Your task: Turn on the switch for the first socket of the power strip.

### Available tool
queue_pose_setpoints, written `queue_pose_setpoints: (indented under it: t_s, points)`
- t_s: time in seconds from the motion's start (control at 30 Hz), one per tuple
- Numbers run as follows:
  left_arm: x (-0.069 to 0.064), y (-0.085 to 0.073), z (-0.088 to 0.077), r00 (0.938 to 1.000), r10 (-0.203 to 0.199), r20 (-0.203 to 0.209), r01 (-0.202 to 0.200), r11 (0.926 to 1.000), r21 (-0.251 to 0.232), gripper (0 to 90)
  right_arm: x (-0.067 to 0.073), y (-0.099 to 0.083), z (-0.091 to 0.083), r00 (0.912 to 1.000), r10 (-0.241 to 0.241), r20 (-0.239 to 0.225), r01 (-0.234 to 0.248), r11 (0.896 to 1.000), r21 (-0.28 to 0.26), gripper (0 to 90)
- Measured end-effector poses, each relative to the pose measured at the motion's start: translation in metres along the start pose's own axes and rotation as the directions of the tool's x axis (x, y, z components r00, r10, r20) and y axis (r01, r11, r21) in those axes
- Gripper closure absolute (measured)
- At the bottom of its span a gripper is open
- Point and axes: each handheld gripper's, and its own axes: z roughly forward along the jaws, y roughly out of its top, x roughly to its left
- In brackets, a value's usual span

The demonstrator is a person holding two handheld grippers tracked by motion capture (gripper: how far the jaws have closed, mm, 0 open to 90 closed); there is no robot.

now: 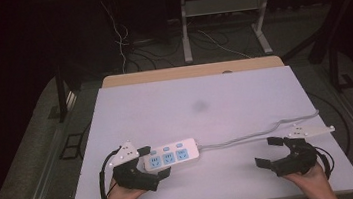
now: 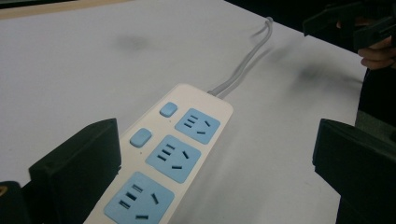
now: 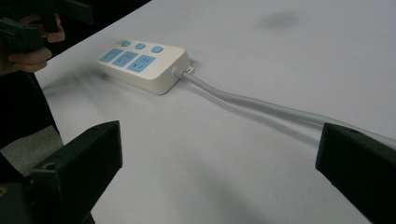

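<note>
A white power strip (image 1: 171, 154) with three blue sockets and blue buttons lies at the front left of the white tabletop (image 1: 194, 97). Its grey cable (image 1: 249, 135) runs right toward the table's right edge. My left gripper (image 1: 155, 161) is open, with one jaw on each side of the strip's left end. In the left gripper view, the strip (image 2: 168, 154) lies between the jaws of the left gripper (image 2: 217, 140), nearer the left one. My right gripper (image 1: 267, 151) stands open at the front right, just before the cable. The right gripper (image 3: 219, 149) holds nothing; the cable (image 3: 261, 107) passes ahead, the strip (image 3: 144, 63) beyond.
A faint dark smudge (image 1: 200, 106) marks the middle of the tabletop. A wooden edge (image 1: 191, 71) shows at the back. Beyond it, loose cables (image 1: 123, 45) and the grey legs (image 1: 185, 28) of another table are on the floor. The other hand (image 3: 28, 44) shows at top left.
</note>
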Motion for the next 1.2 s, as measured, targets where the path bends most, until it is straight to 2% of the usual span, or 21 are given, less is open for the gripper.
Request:
queue_pose_setpoints:
  t_s: [0.3,1.2]
  points:
    - [0.003,0.006,0.001,1.0000,0.000,0.002,0.000,0.9994,0.035,0.4,-0.001,0.000,-0.001,1.0000,0.002,-0.002,-0.002,1.000,-0.001,0.3]
    - [0.016,0.033,0.022,0.9994,0.017,0.031,-0.021,0.9917,0.127,0.3,-0.001,-0.001,0.000,1.0000,0.005,-0.002,-0.005,1.000,0.003,0.3]
